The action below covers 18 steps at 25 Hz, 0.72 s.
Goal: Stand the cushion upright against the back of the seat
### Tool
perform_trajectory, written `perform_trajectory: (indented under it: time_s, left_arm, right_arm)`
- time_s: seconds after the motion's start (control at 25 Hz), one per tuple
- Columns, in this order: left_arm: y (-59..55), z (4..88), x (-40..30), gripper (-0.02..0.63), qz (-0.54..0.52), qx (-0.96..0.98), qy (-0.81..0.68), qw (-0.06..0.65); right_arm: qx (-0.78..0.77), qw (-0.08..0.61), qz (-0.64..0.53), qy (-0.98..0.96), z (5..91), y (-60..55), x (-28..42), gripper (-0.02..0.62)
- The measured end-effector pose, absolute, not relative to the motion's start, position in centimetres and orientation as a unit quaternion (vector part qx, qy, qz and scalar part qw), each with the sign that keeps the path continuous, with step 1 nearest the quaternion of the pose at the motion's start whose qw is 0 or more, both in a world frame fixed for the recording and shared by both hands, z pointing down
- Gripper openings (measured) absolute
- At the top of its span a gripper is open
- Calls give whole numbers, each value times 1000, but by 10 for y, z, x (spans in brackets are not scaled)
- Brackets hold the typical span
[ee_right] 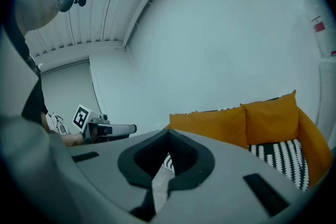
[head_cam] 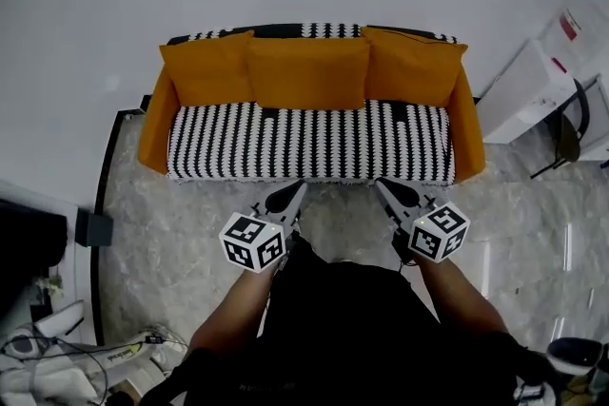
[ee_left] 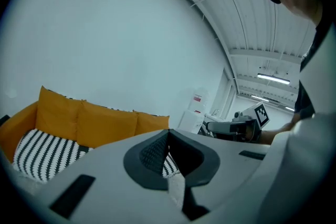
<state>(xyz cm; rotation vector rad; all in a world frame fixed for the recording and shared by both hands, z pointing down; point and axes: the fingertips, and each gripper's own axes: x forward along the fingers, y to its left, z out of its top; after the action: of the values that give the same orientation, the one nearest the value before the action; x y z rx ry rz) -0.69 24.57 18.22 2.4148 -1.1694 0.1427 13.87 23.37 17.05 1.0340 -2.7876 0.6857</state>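
The 3 cushions [head_cam: 309,73] lie at 12 o'clock from the left gripper [head_cam: 299,188] and the right gripper [head_cam: 382,184], both with jaws together on nothing, their row running 9 to 3.

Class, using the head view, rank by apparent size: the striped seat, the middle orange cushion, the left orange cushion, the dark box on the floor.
1. striped seat
2. middle cushion and left cushion: nearly alike; the middle one looks slightly wider
3. dark box, clearly the smallest
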Motion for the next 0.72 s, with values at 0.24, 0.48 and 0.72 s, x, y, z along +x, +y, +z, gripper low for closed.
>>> perform_trajectory:
  time_s: [0.24,0.48,0.72]
  left_arm:
    - [283,187,3,17,73,868,-432,234]
    - [273,170,3,17,78,879,-422,208]
    - [273,156,-12,17,94,895,-393,192]
  right_arm:
    - [348,44,246,-903,182,263,169,35]
    - [340,39,220,-914,168,275,158,35]
    - [364,34,219,-905,163,274,129,35]
